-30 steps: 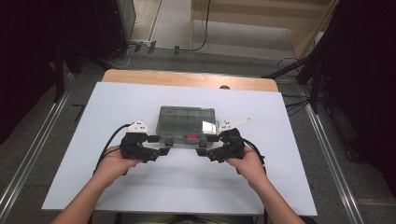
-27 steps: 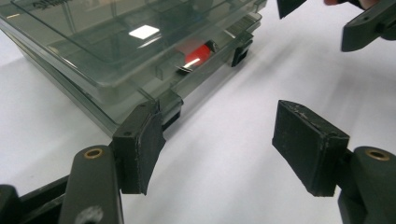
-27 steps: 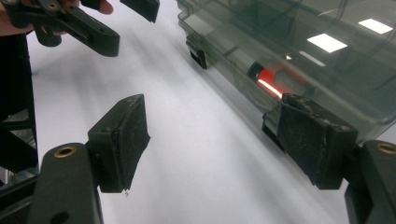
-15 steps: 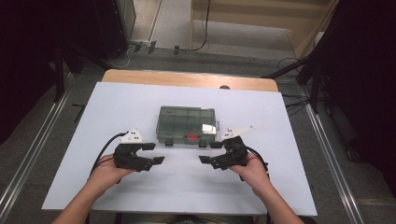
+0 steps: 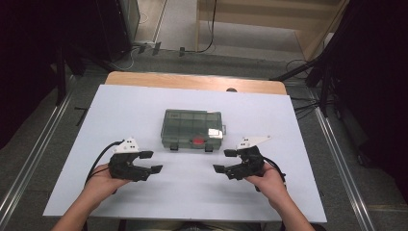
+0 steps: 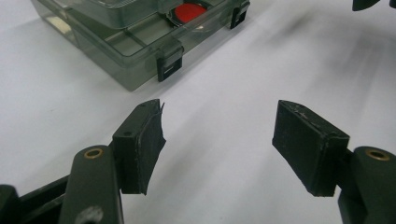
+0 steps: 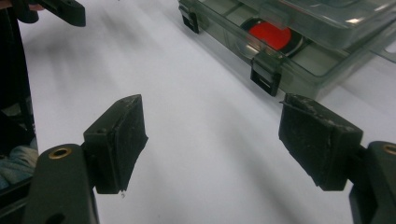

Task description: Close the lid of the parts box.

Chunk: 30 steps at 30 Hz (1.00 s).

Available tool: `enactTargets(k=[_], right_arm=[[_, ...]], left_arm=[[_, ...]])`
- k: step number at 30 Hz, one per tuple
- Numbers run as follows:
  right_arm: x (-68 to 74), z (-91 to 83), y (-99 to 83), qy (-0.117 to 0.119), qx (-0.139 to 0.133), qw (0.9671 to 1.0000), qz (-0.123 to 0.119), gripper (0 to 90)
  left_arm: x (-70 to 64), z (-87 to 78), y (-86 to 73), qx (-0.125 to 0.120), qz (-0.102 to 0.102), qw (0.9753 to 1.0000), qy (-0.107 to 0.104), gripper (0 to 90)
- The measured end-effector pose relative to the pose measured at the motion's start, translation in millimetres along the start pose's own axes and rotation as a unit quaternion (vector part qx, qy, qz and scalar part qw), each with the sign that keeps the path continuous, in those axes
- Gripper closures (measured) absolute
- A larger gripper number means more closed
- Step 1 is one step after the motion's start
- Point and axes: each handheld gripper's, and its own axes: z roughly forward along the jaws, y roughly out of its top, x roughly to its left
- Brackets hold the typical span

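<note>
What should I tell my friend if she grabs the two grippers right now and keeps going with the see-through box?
Left gripper: open, holding nothing, on the near left of the box, not touching it.
Right gripper: open, holding nothing, on the near right, also apart from it.
The box sits mid-table on the white table cover, lid down, with a red round thing inside near the front.
Its two front latches look down against the front wall.
Done: the box looks closed.
Left: probably nothing with the grippers, unless the box must be moved; I cannot tell that.
</note>
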Motion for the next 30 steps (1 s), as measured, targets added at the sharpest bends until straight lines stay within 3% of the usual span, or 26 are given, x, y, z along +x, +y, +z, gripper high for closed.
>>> enactTargets(k=[17, 22, 30], right_arm=[[-3.2, -25.3, -27.6, -0.021, 0.004, 0.9996, 0.020, 24.5], [-5.6, -31.3, -34.5, -0.027, 0.009, 0.9994, 0.018, 24.5], [-12.0, -39.9, -42.5, -0.031, 0.004, 0.9989, 0.035, 24.3]], left_arm=[[7.0, -25.4, -16.2, -0.012, -0.013, 0.9997, 0.016, 32.7], [8.4, -28.1, -19.9, -0.007, -0.013, 0.9997, 0.020, 32.6], [10.4, -31.7, -24.1, -0.006, -0.019, 0.9995, 0.024, 32.7]])
